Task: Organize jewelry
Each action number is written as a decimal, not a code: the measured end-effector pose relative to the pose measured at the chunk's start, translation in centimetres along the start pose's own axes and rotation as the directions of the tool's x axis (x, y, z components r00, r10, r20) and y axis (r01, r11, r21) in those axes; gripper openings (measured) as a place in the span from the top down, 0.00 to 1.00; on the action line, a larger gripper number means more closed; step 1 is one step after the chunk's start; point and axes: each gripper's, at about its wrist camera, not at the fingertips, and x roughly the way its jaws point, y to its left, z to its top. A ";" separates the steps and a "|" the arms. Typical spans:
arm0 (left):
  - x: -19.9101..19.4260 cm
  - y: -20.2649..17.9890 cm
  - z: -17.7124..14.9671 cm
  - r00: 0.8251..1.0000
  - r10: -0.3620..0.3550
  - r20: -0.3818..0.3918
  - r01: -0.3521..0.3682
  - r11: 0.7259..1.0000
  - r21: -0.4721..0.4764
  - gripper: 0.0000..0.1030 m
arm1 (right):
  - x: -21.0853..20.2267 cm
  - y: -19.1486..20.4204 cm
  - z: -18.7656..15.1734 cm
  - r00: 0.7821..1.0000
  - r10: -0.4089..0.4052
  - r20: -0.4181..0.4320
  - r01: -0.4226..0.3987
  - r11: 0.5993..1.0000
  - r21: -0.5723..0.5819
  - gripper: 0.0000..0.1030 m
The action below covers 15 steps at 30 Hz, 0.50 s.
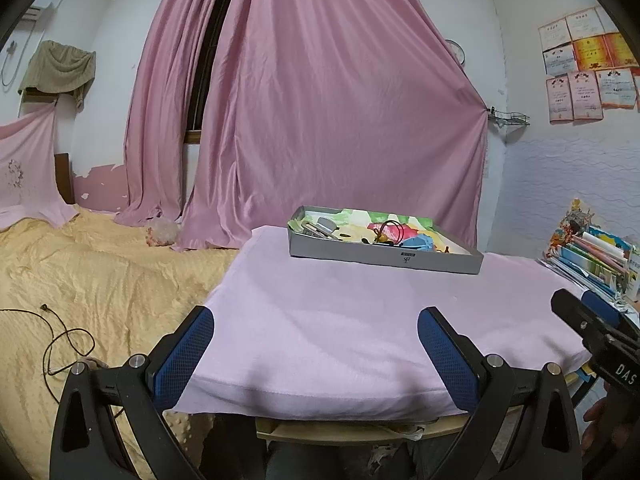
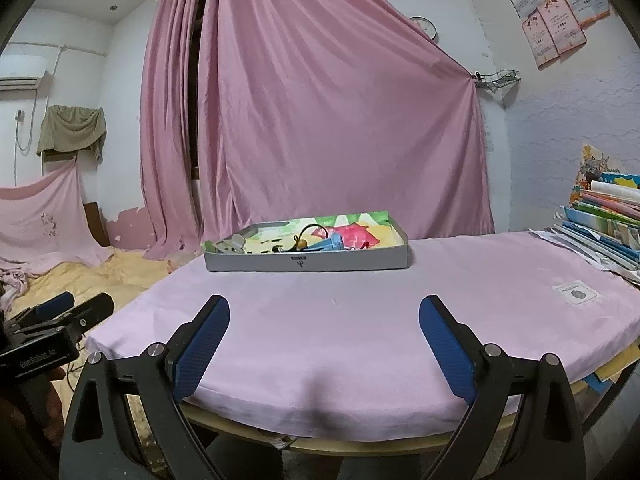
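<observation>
A shallow grey tray (image 1: 384,258) (image 2: 308,262) lined with colourful paper stands at the far side of the pink-covered table (image 1: 340,320) (image 2: 360,312). Small jewelry pieces lie in it, among them a dark cord loop with a bead (image 1: 386,232) (image 2: 302,240), a silver clip (image 1: 320,228) and a blue piece (image 2: 332,244). My left gripper (image 1: 316,332) is open over the table's near edge, well short of the tray, with nothing between its fingers. My right gripper (image 2: 324,320) is also open and empty over the near edge. Each gripper shows at the side of the other's view.
A stack of books and papers (image 2: 604,220) (image 1: 592,256) sits on the table's right end. A small white packet (image 2: 576,292) lies on the cloth near it. A bed with a yellow cover (image 1: 80,280) and a black cable (image 1: 60,340) lies to the left. Pink curtains (image 1: 320,100) hang behind.
</observation>
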 end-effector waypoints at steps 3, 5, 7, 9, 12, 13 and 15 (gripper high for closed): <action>0.2 0.1 -0.1 1.000 0.001 -0.004 -0.001 1.000 0.003 0.01 | 0.6 -0.1 -0.2 1.000 -0.005 -0.009 0.005 1.000 0.000 0.09; 0.4 0.1 -0.2 1.000 -0.001 -0.004 0.001 1.000 0.004 0.01 | 1.0 -0.1 -0.2 1.000 -0.006 -0.015 0.006 1.000 0.001 0.09; 0.7 0.1 -0.3 1.000 -0.007 -0.006 0.007 1.000 0.004 0.01 | 1.4 -0.2 -0.3 1.000 -0.010 -0.021 0.010 1.000 0.001 0.06; 1.0 0.1 -0.4 1.000 -0.010 -0.009 0.010 1.000 0.002 0.01 | 1.6 -0.1 -0.4 1.000 -0.010 -0.022 0.010 1.000 0.002 0.03; 1.3 0.1 -0.5 1.000 -0.013 -0.013 0.013 1.000 0.002 0.01 | 1.7 -0.1 -0.4 1.000 -0.013 -0.020 0.013 1.000 0.001 0.03; 1.5 0.1 -0.5 1.000 -0.012 -0.013 0.012 1.000 0.002 0.01 | 1.7 -0.1 -0.4 1.000 -0.014 -0.020 0.014 1.000 -0.001 0.03; 1.5 0.0 -0.5 1.000 -0.012 -0.015 0.012 1.000 0.004 0.01 | 1.8 -0.1 -0.4 1.000 -0.013 -0.023 0.013 1.000 0.001 0.03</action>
